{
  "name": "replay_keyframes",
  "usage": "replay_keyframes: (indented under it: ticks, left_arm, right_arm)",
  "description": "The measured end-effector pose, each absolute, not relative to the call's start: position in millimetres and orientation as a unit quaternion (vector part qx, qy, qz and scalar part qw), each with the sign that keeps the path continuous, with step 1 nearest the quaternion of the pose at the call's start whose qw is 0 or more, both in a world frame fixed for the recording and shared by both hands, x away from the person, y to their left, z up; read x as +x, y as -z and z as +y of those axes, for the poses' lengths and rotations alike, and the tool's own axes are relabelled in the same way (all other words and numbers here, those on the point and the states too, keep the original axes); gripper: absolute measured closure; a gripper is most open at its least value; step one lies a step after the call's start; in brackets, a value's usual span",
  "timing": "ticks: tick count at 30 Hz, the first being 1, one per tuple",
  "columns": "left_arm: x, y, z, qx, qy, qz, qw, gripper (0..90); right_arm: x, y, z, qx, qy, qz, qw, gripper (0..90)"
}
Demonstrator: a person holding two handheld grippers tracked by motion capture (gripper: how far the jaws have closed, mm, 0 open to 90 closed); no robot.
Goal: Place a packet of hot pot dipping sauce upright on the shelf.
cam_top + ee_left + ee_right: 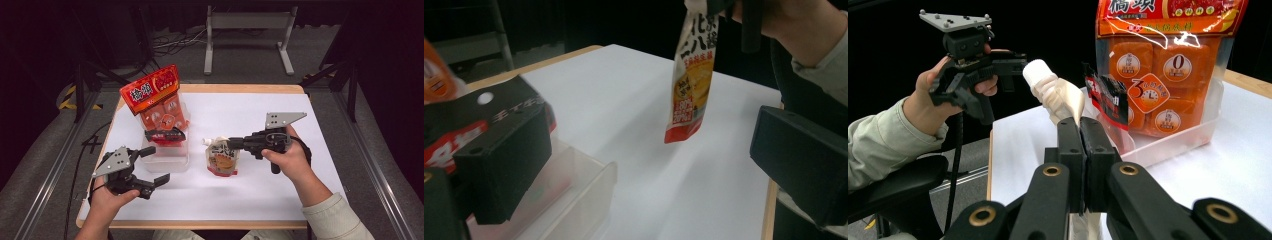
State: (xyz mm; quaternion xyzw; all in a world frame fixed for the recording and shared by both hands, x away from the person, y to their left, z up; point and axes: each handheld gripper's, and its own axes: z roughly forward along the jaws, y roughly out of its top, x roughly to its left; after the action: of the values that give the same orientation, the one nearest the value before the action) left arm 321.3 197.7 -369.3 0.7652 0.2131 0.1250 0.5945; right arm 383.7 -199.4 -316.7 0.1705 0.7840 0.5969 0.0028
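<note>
A white and orange spout pouch [222, 159] hangs upright at the middle of the table. My right gripper [231, 143] is shut on its top edge beside the white spout. In the right gripper view the jaws [1080, 145] press together on the pouch [1060, 95] just below the spout. The left gripper view has the pouch [689, 75] dangling with its red bottom edge close to the white tabletop. My left gripper [155, 165] stands open near the table's front left, beside the clear tray [172, 162], with nothing between its jaws [649, 165].
The clear plastic tray [1188, 140] holds a tall orange snack bag [156, 97] standing upright and a black and red packet [165, 135] in front of it. A metal frame [247, 37] stands on the floor beyond the table.
</note>
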Motion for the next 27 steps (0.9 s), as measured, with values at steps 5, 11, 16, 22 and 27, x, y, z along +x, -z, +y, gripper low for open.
replay_keyframes:
  ticks: [5, 11, 16, 22, 27]
  left_arm:
    - [322.0, 362.3, 181.5, 0.771, -0.120, 0.189, 0.597, 8.0]
    - [326.7, 360.8, 166.1, 0.773, -0.120, 0.170, 0.600, 14.5]
    - [333.0, 360.7, 154.1, 0.764, -0.098, 0.153, 0.619, 20.9]
    - [341.2, 361.9, 142.1, 0.763, -0.075, 0.147, 0.625, 33.5]
    - [344.1, 362.2, 133.3, 0.760, -0.070, 0.140, 0.631, 42.4]
  right_arm:
    - [380.7, 310.2, -195.0, 0.159, -0.597, 0.786, 0.010, 89.4]
    - [377.7, 304.3, -186.3, 0.145, -0.604, 0.784, 0.007, 89.4]
    - [375.3, 305.0, -176.2, 0.132, -0.597, 0.791, 0.005, 89.4]
    - [374.3, 309.0, -166.2, 0.125, -0.592, 0.796, 0.003, 89.4]
    - [373.7, 310.5, -160.6, 0.119, -0.591, 0.798, -0.003, 89.4]
